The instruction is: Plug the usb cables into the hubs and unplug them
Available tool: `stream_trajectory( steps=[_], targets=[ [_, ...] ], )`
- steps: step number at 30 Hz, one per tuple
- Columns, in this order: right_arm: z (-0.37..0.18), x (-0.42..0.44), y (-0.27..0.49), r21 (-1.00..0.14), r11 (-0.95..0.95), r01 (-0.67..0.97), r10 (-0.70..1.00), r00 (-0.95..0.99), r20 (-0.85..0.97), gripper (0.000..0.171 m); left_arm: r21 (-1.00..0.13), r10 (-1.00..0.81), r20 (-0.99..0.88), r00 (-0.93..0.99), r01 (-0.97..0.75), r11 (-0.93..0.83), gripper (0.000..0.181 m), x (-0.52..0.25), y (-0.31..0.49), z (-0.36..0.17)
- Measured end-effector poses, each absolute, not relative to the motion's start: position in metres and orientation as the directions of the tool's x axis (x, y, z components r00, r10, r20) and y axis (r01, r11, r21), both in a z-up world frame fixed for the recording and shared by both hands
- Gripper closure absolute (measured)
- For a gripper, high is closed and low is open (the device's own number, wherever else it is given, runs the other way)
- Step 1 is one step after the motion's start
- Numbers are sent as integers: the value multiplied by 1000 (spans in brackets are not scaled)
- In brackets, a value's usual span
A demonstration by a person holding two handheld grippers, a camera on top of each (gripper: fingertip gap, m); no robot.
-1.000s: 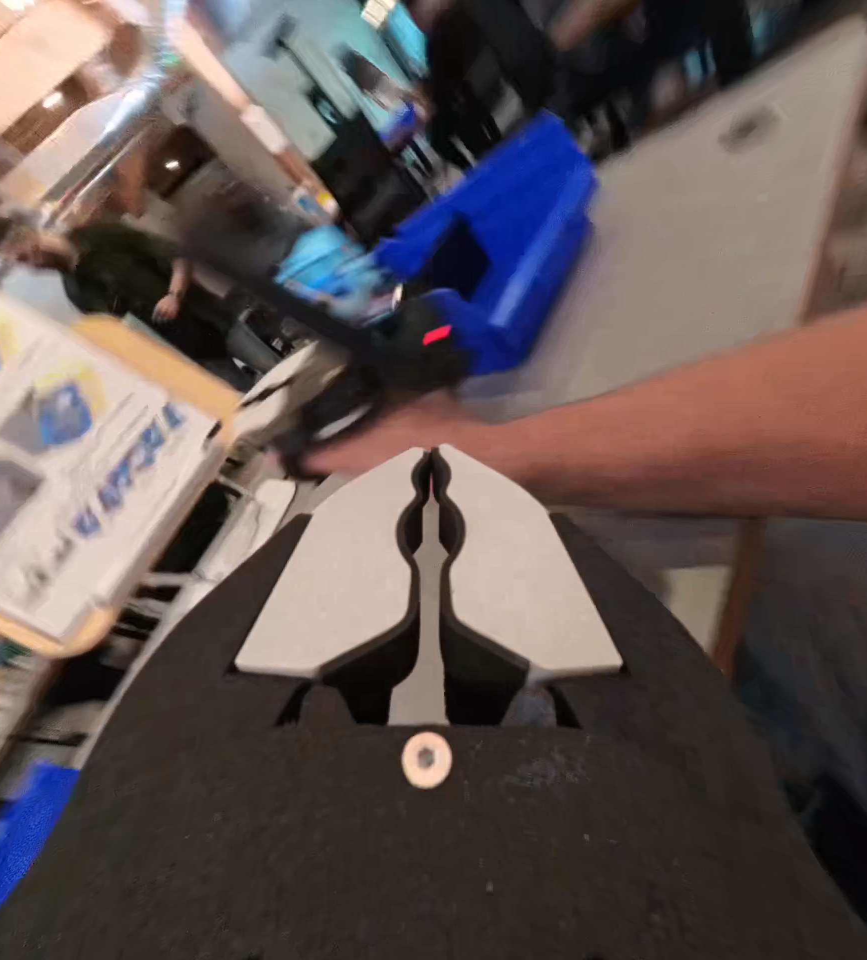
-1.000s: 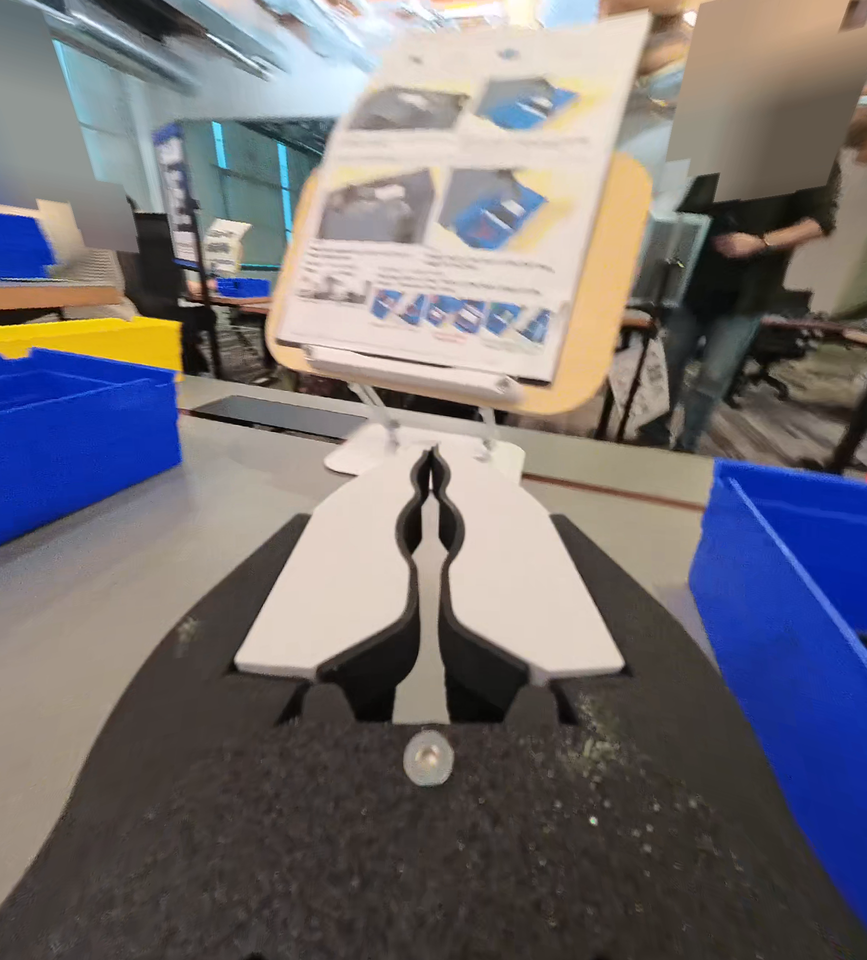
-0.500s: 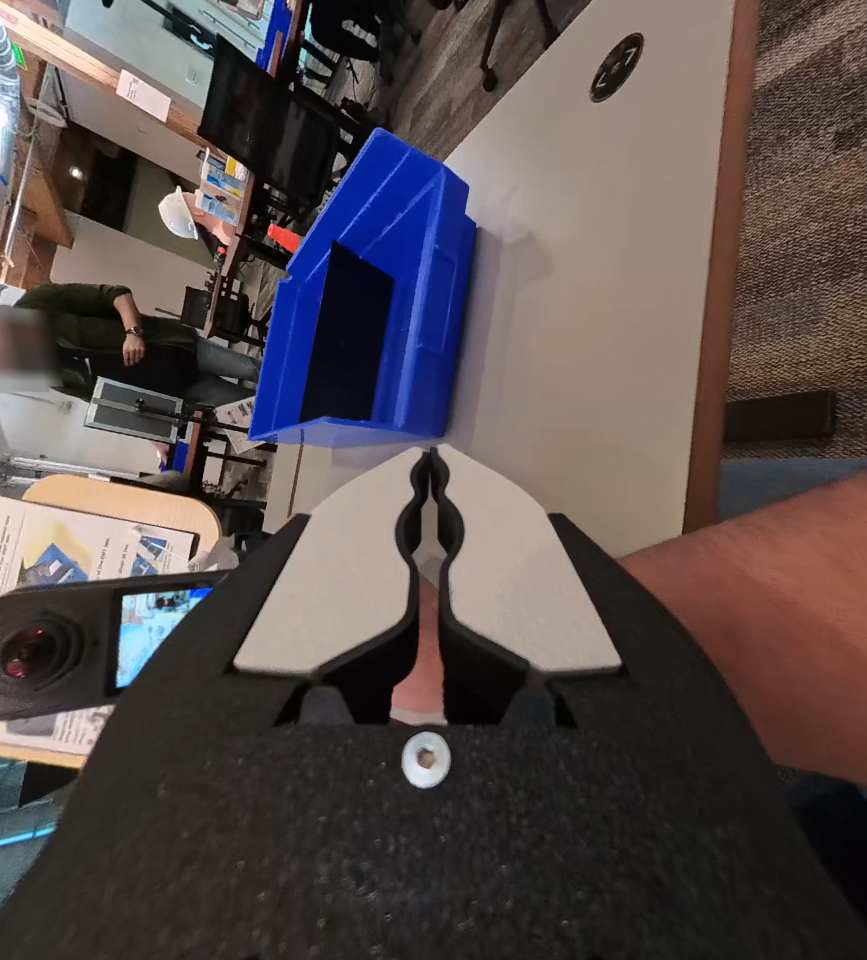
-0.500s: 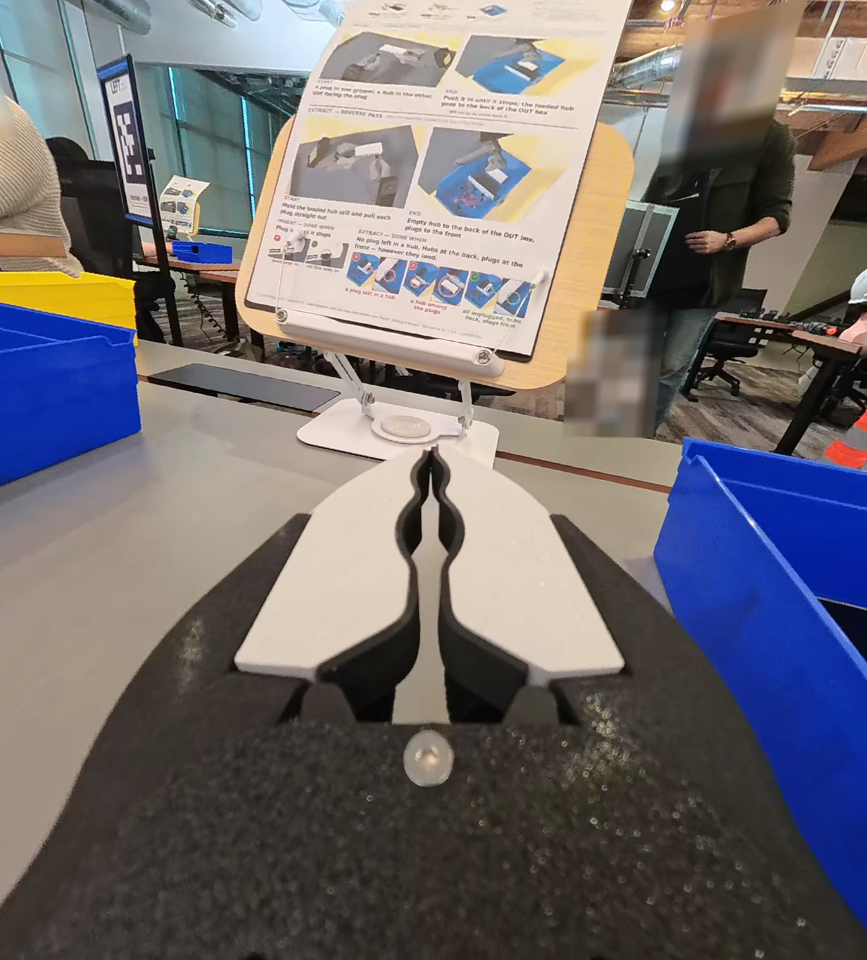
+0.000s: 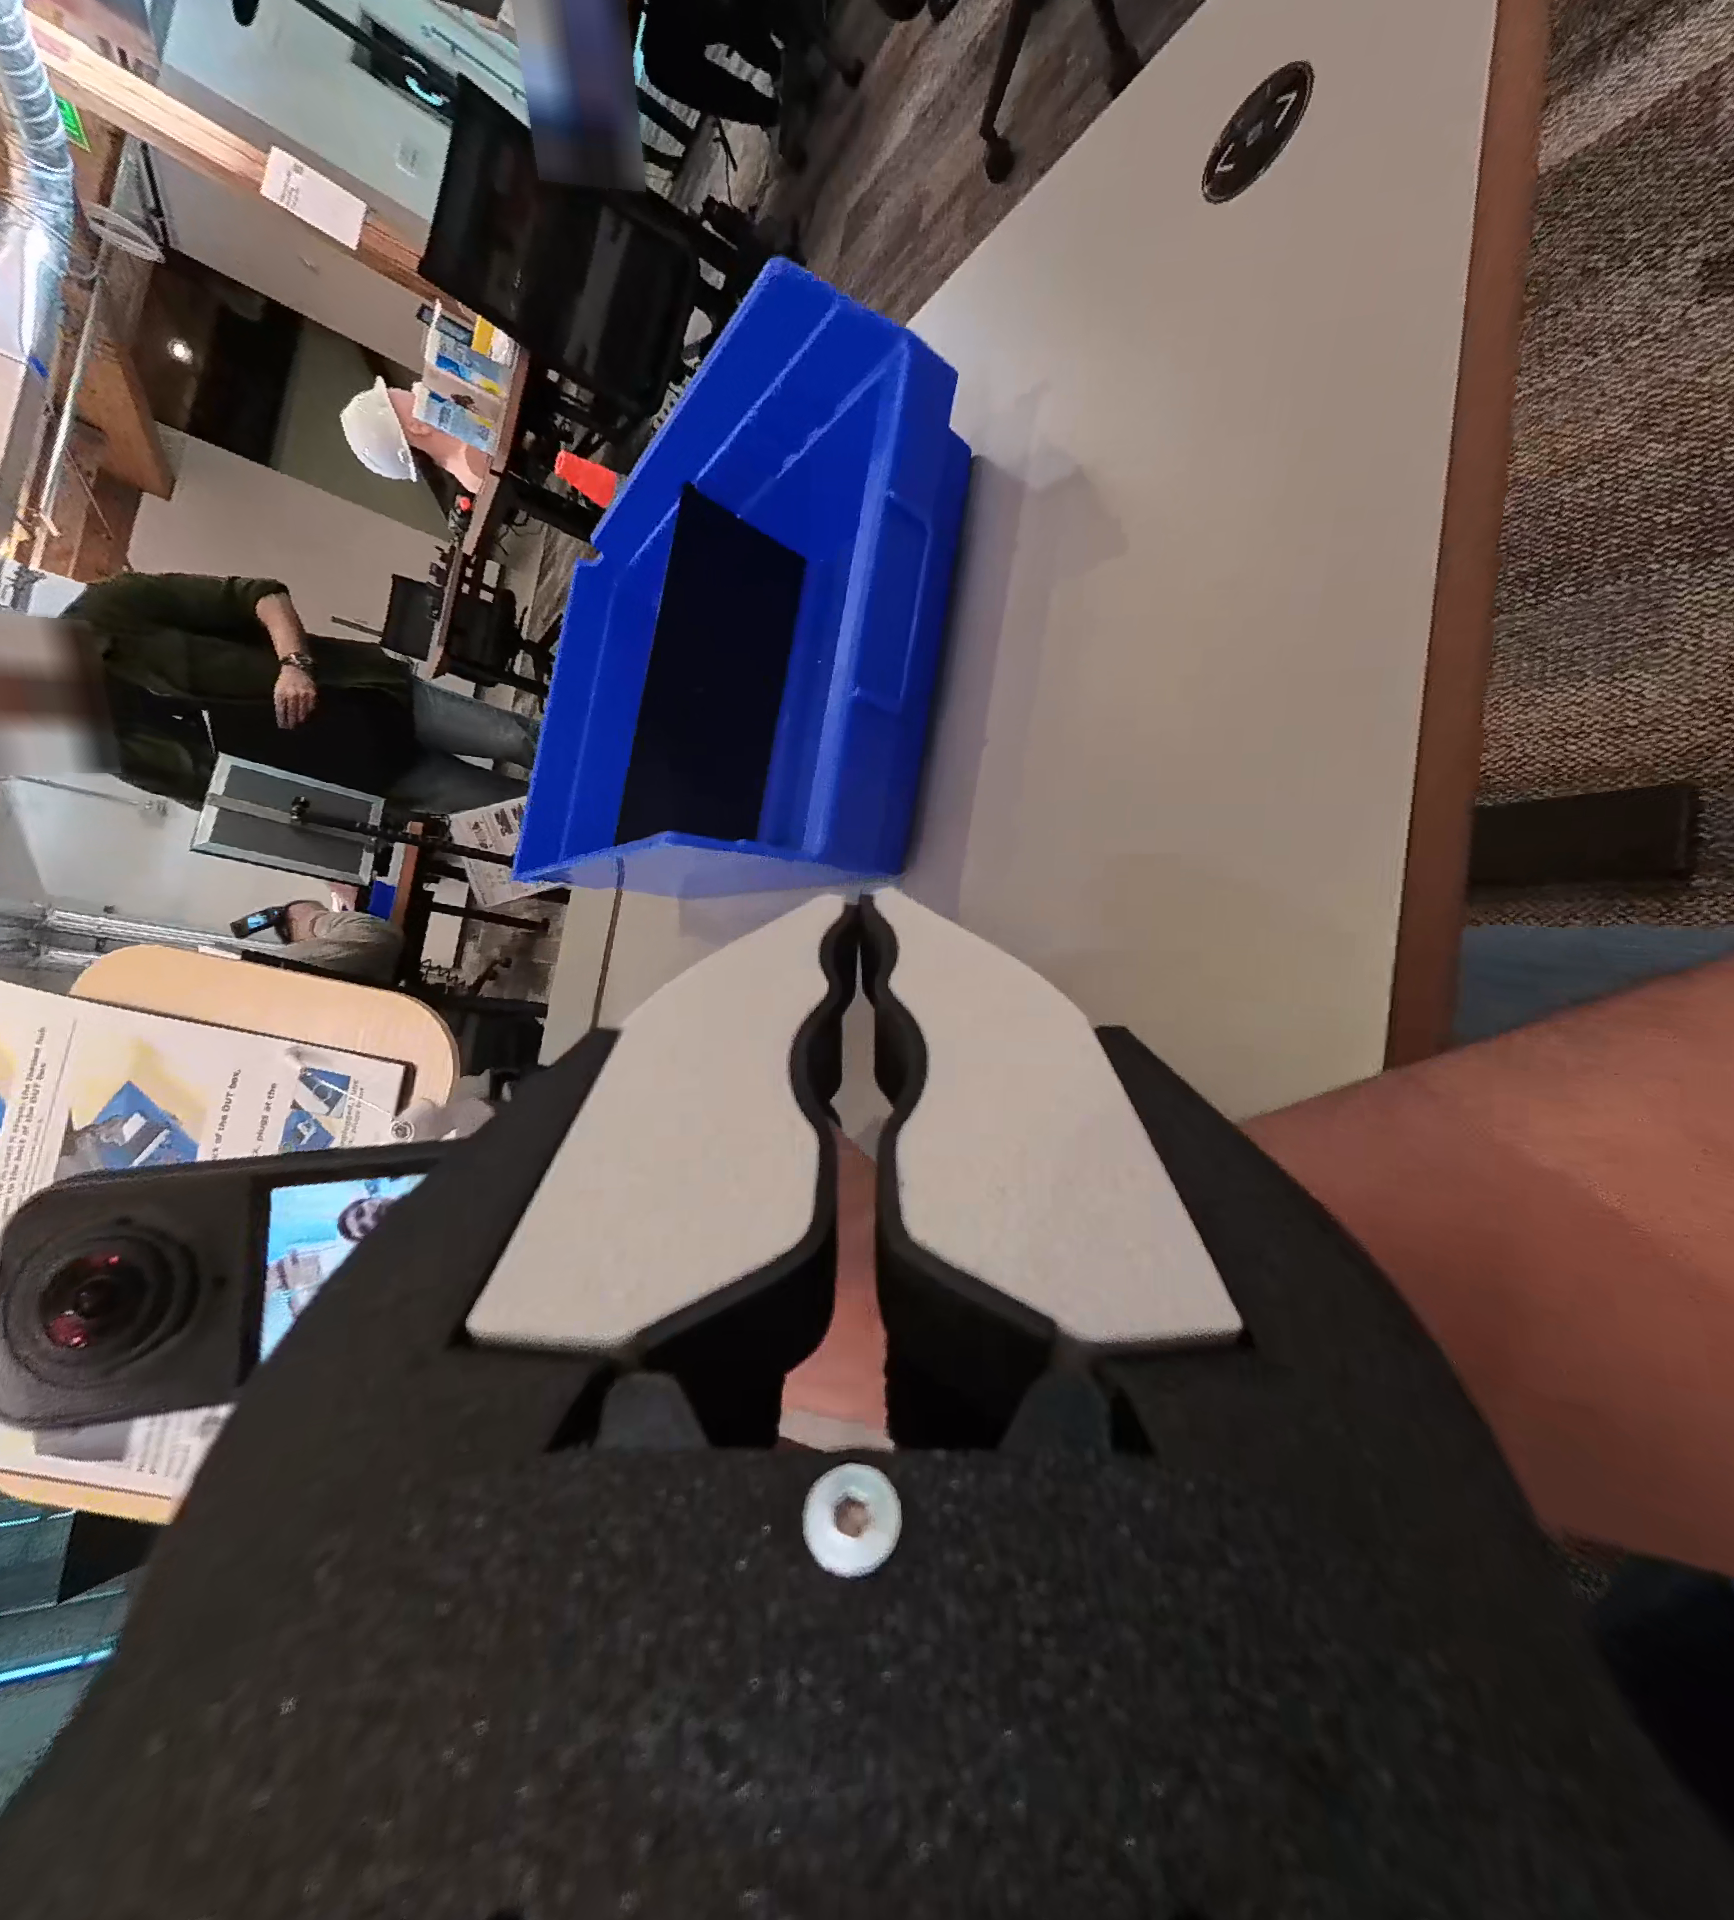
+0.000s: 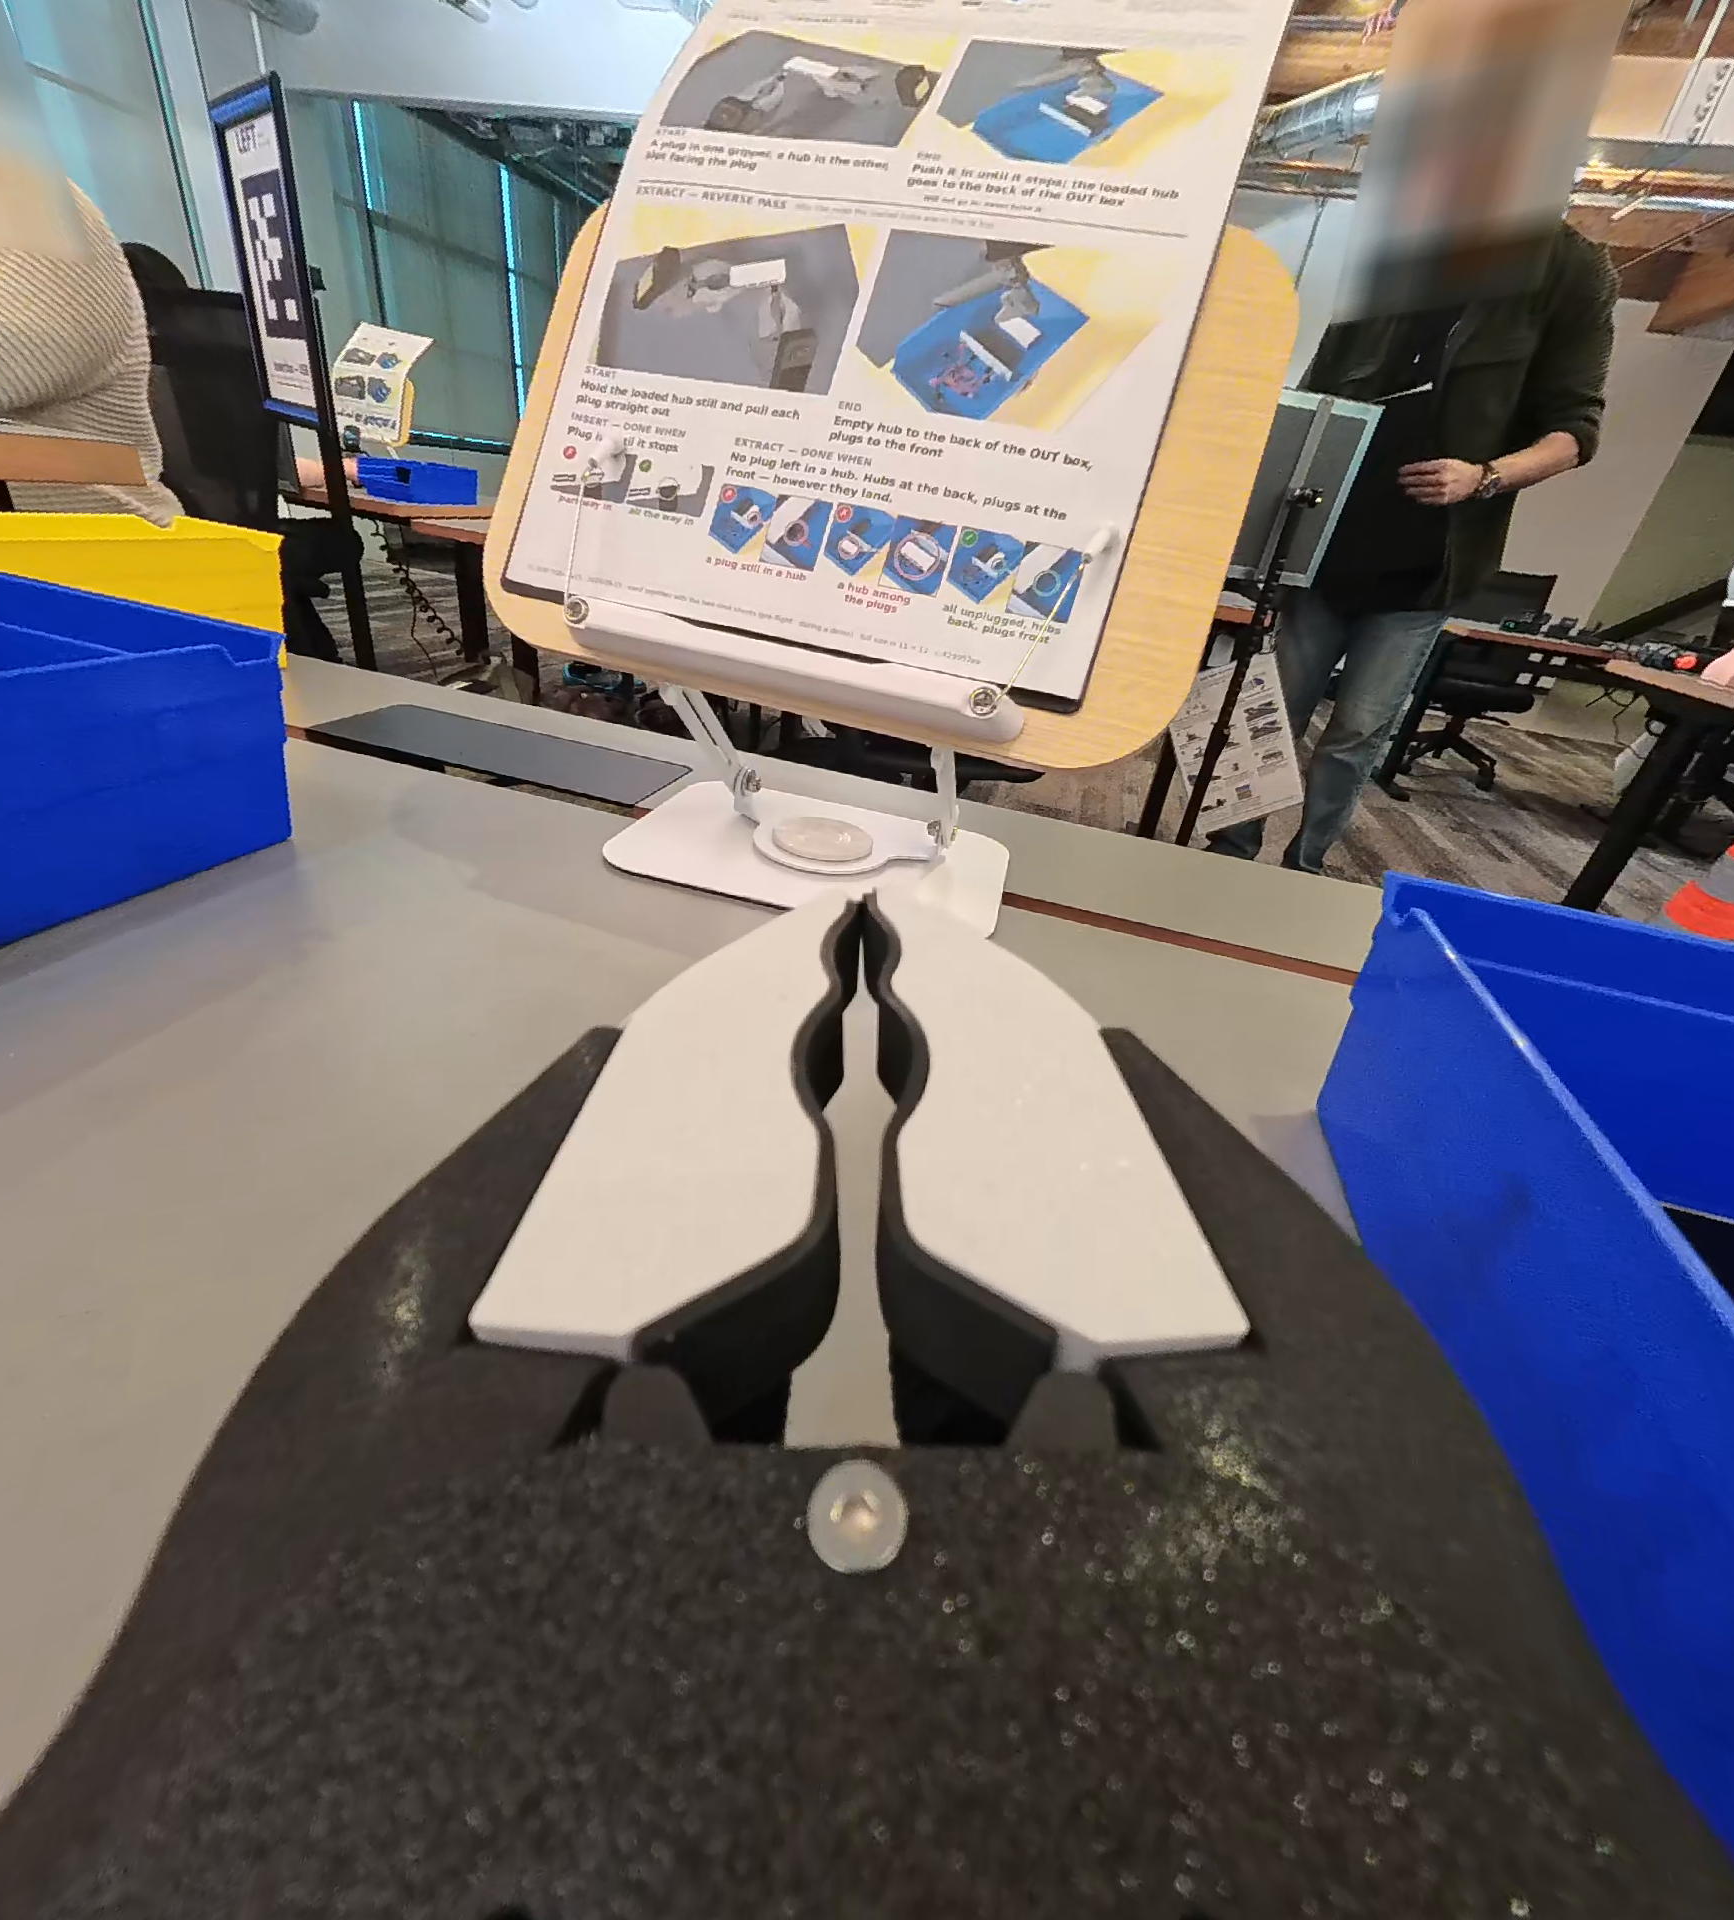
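No USB cable or hub shows in either view. My left gripper (image 5: 858, 914) is shut and empty, rolled on its side, held over the person's right forearm (image 5: 1528, 1288) and pointing at a blue bin (image 5: 842, 582) on the grey table (image 5: 1206, 623). The right gripper's camera (image 5: 104, 1299) shows at the lower left of that view. My right gripper (image 6: 861, 912) is shut and empty, held level above the table (image 6: 219, 1091), pointing at the base of an instruction sheet stand (image 6: 811, 852). The bin's visible inside looks dark.
A blue bin (image 6: 1590, 1195) stands close at the right, another blue bin (image 6: 84, 769) at the left with a yellow one (image 6: 115, 561) behind it. The instruction sheet (image 6: 894, 343) stands at the table's far edge. People stand and sit beyond the table. The table's front edge (image 5: 1455, 623) borders carpet. Spacing between my two grippers at the tips: around 25 centimetres.
The left gripper swung from a blurred view of the right hand to a steady sideways view of the blue bin, then held still. The right gripper barely moved. Both stayed shut.
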State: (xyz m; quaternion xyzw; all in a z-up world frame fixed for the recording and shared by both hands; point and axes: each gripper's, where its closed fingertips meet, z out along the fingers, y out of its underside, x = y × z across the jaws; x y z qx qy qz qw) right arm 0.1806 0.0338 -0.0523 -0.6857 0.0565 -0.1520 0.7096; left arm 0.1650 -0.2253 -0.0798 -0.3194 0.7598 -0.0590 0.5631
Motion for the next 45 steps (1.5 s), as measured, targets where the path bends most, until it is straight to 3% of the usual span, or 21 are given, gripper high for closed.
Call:
stream_trajectory(
  steps=[3,6,10,13,15,18,26,38,45],
  targets=[
    [-53,183,34,-992,11,128,-291,949,120,171,-487,-554,-828,-93,-372,790,181,154,-224,-63],
    [-55,191,30,-998,30,62,-277,959,52,171,-677,-677,-728,106,-271,685,181,120,-179,-21],
    [-50,205,19,-996,74,53,-282,959,30,171,-911,-811,-402,425,-271,310,181,73,16,-29],
    [-46,204,19,-991,127,52,-261,965,17,171,-978,-801,-117,587,-208,-10,181,38,130,-74],
    [-48,202,23,-989,125,75,-258,965,41,171,-990,-771,16,637,-98,-101,180,23,162,-80],
    [-57,202,32,-990,95,106,-262,962,78,171,-991,-729,99,677,0,-135,170,13,183,-82],
    [-67,202,42,-986,57,155,-300,945,131,171,-985,-713,140,687,20,-174,142,12,192,-88],
    [-69,212,41,-996,66,59,-292,956,38,143,-993,-722,63,689,-27,-113,142,16,185,-86],
    [-71,212,43,-997,46,62,-292,955,45,137,-994,-723,48,689,-38,-102,142,18,184,-87]
  ],
)
